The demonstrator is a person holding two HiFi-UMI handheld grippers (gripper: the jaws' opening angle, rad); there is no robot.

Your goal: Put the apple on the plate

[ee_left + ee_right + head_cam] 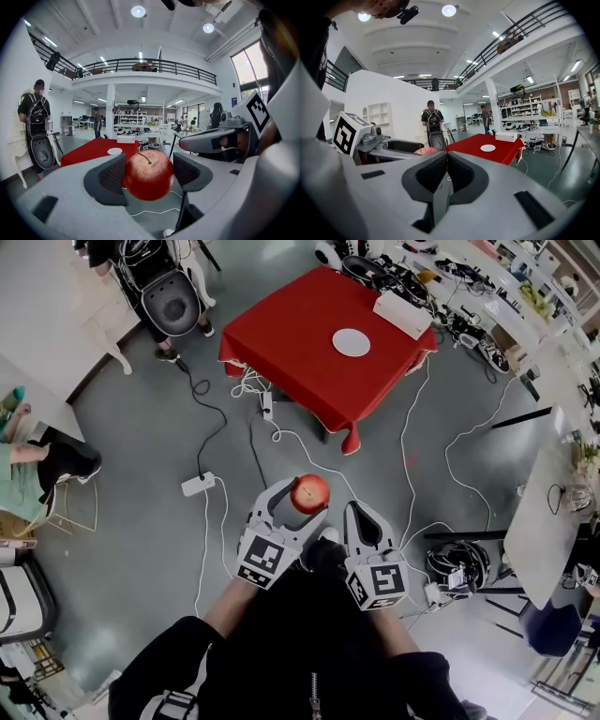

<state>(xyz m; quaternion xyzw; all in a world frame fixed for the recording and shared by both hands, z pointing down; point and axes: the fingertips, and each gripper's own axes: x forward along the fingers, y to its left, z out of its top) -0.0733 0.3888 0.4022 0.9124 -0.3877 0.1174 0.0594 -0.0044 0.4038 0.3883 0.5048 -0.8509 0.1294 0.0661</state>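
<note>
You have the pickup done. Your left tool (pixel 298 504) holds the apple (pixel 149 174) between its two dark pads, one pad pressed on each side of the fruit, stem pointing up. The grip looks centred, with the widest part of the apple sitting between the pads, so I judge it secure enough to carry.

Your right tool (pixel 446 171) is pinched closed with nothing between its jaws. It hangs just beside the left one and plays no part at present.

The carry is what remains. In the head view the apple hangs in the air over the grey floor (pixel 141 474), close to your body and well apart from the red-covered surface (pixel 300 362) ahead of you. The plate (pixel 352 342) lies bare on that surface, near a white box (pixel 403 313) at the far edge. Both gripper views show the plate small and distant, which agrees with this.

So roughly the first half is complete and the placing is not yet begun. You need to walk to the surface, bring the apple over the middle of the plate, lower it until it rests there, and then open the left tool. Mind the white cables (pixel 281 442) that trail across the floor between you and the surface.
</note>
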